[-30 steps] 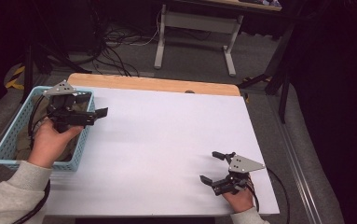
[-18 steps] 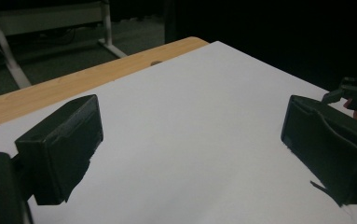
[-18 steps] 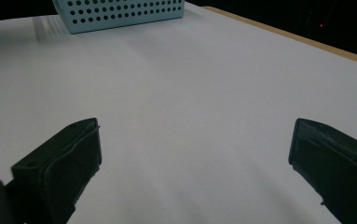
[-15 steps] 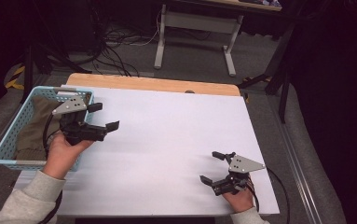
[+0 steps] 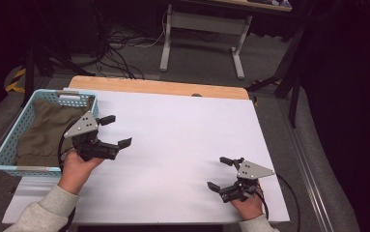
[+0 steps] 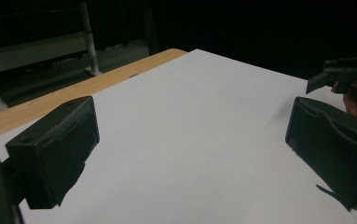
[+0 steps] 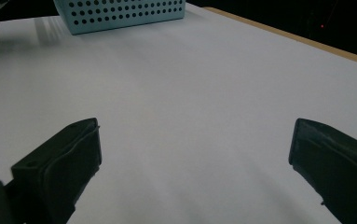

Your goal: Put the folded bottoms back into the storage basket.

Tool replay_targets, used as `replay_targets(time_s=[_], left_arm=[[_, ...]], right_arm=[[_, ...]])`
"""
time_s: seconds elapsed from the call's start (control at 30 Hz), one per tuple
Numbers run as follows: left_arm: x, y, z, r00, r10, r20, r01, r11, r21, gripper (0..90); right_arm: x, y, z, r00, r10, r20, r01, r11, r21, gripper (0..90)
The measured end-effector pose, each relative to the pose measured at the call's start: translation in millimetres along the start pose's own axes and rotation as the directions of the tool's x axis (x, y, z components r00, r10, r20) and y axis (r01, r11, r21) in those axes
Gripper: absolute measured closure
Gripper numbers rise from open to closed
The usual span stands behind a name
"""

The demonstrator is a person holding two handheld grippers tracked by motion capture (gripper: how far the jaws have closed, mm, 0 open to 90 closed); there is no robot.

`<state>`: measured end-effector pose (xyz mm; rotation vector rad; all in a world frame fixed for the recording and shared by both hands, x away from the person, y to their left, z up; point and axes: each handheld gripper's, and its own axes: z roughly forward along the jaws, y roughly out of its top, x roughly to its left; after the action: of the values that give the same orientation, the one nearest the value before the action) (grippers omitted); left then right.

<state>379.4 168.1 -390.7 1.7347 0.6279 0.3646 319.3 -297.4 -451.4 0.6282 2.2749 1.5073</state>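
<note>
My left gripper (image 5: 116, 131) hovers over the white table sheet (image 5: 182, 145), just right of a light blue basket (image 5: 6, 150). Its jaws have just been opening and stand wide, with nothing between them. The left gripper view looks past the left gripper (image 6: 192, 149) across bare sheet to the other gripper (image 6: 344, 74) at the far right. An olive cloth (image 5: 47, 130) lies folded inside the basket. My right gripper (image 5: 220, 173) rests near the table's front right, open and empty; the right gripper view has the right gripper (image 7: 192, 163) over bare sheet, facing the basket (image 7: 120, 14).
The wooden table edge (image 5: 158, 87) runs along the far side. Beyond it are a white desk frame (image 5: 202, 34) and cables on the floor. A metal rail (image 5: 308, 169) borders the table's right side.
My left hand has come off the basket, moving right and down toward the sheet. Its jaws look a little wider. The right hand has kept still.
</note>
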Motion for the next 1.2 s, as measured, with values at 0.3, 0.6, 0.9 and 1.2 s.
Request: replay_targets(time_s=[0.3, 0.6, 0.9, 1.2], left_arm=[[-7.4, -18.0, 11.5, 0.9997, -0.013, 0.023, 0.013, 0.9999, -0.011, 2.7], [-18.1, -35.7, 23.1, 0.9984, 0.048, 0.031, -0.049, 0.9987, 0.012, 1.3], [-21.5, -54.3, 34.9, 0.9983, 0.037, 0.045, -0.038, 0.9992, 0.016, 1.1], [-22.5, -63.9, 37.8, 0.9976, 0.057, 0.040, -0.058, 0.9978, 0.032, 1.1]], right_arm=[[0.0, 0.0, -0.1, 1.0000, 0.000, -0.001, 0.000, 1.000, -0.001, 2.9], [0.0, 0.0, -0.2, 1.0000, -0.001, -0.001, 0.001, 1.000, -0.003, 2.9], [0.4, 0.1, -0.2, 1.0000, -0.002, -0.002, 0.002, 1.000, -0.003, 2.9], [0.7, 0.1, -0.1, 1.0000, -0.004, -0.005, 0.004, 1.000, -0.003, 2.9]])
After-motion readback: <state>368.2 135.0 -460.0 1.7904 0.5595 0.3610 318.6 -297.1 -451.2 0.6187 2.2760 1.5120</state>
